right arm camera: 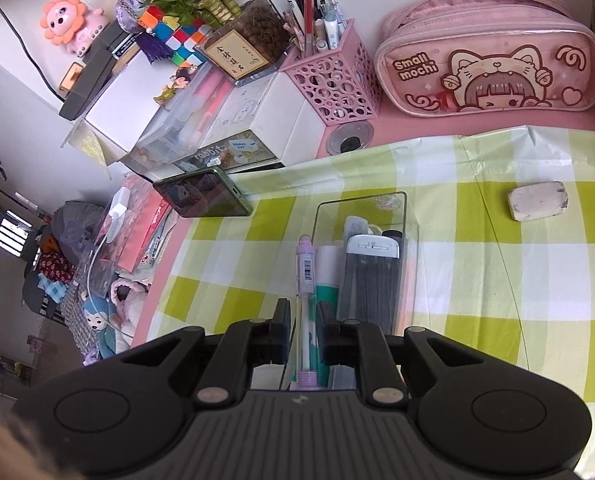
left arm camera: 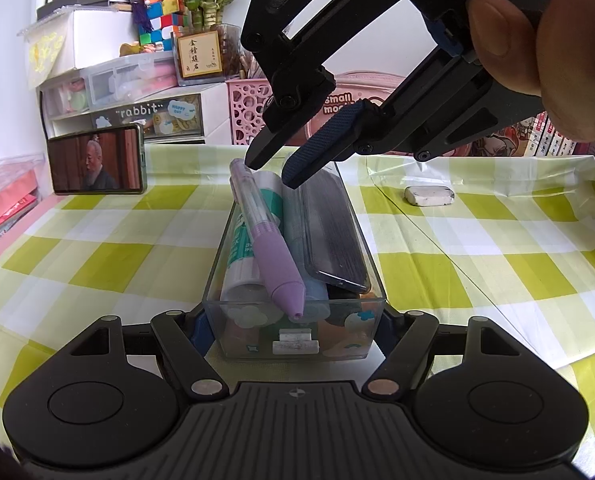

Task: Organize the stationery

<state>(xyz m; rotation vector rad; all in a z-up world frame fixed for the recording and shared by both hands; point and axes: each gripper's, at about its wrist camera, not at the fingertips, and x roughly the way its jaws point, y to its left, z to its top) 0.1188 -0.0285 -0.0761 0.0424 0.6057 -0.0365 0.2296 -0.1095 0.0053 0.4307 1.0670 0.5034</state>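
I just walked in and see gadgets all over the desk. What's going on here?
A person is tidying stationery with a handheld tool in each hand. The left tool clamps the near end of a clear plastic box on the checked cloth. The right tool straddles a purple pen lying atop the box's contents, without visibly pinching it. An eraser sits loose outside.

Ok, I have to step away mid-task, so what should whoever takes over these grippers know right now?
Left gripper: shut on the near end of the clear box, steadying it on the checked tablecloth.
Right gripper: open, fingers either side of the purple pen, not visibly pressing.
Done: pen, glue stick and a dark flat case lie in the box.
Left: the eraser sits loose on the cloth, right of the box.
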